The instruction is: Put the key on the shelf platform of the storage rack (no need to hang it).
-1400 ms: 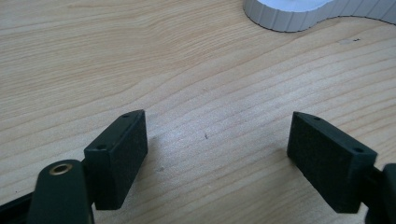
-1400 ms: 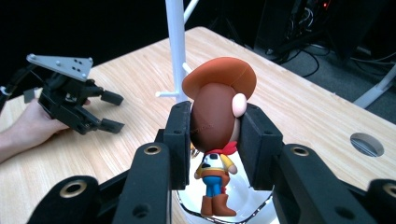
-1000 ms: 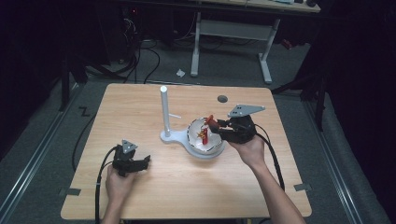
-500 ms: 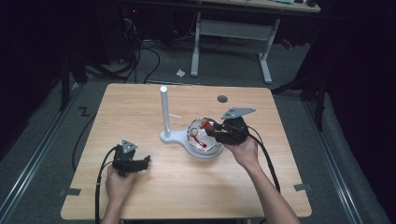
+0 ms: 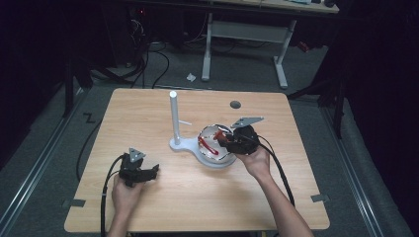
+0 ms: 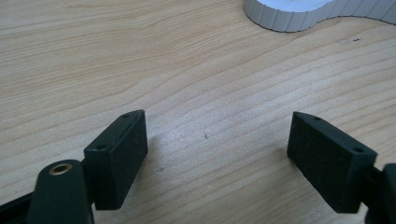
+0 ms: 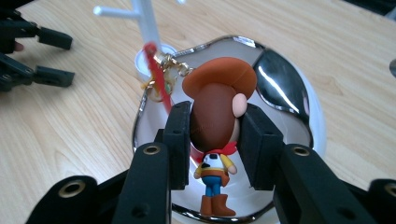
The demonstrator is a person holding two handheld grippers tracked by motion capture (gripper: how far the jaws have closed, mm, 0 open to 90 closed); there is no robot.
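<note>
Wood grain of the table [image 5: 163, 197] lies bare under my left claw [image 6: 217, 144], whose jaws stand wide apart with nothing between them. Taking the white stand [image 5: 174, 118] as my landmark, this claw sits well to the left of it and nearer to me, low over the table, its cable [image 5: 104, 197] trailing back along my forearm. In the left gripper view a ribbed white edge of the stand's base [image 6: 299, 14] shows at the top, well apart from the jaws.

Just right of the stand's post, on the same white base, sits a shiny silver dish [image 7: 280, 79]. A thin white peg [image 5: 184, 122] sticks out sideways from the post toward the dish.

My right claw [image 7: 214, 140] is over that dish, jaws clamped on the brown head of a small cowboy figure [image 7: 215, 116] with an orange hat, red neckerchief, blue trousers and brown boots. The figure hangs upright between the jaws; whether its boots touch the dish I cannot tell. A red strap [image 7: 156, 74] with a gold clasp rises from the hat toward the post, blurred. My left claw shows far off at the upper left of the right gripper view.

Beyond the stand, a dark round hole [image 5: 235, 104] marks the table's far side.
</note>
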